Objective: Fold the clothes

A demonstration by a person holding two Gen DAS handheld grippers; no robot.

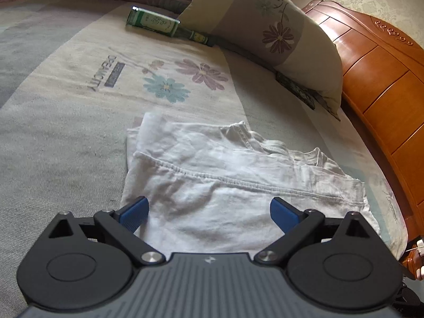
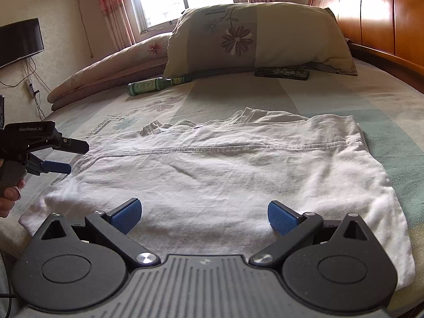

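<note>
Two hand-held grippers are in my view, and neither holds anything: the left hand-held gripper (image 1: 209, 213) has its blue pads spread wide over the near part of the white shirt (image 1: 225, 185), and the right hand-held gripper (image 2: 205, 217) is just as wide above the shirt's near edge, low in the centre of its frame. The shirt lies on the bed (image 2: 331, 92), already doubled: a stitched hem runs across the middle of the right wrist frame from left to right, with the collar and more cloth showing beyond it toward the pillow (image 2: 254, 39). I judge this a shirt partway folded, though from these pictures I cannot say whether another fold is wanted or this is its final shape. What matters to me is the lie of the cloth: its long axis runs side to side across the right view, so the right hand-held gripper faces the long near edge square on. In the right view the left one sits at the left edge of the frame, its blue pad just at the shirt's left border, so it is nearer that end. A green bottle (image 2: 156, 84) and a dark flat packet (image 2: 282, 73) lie well apart from the shirt, near the pillow in the upper part of the frame.
</note>
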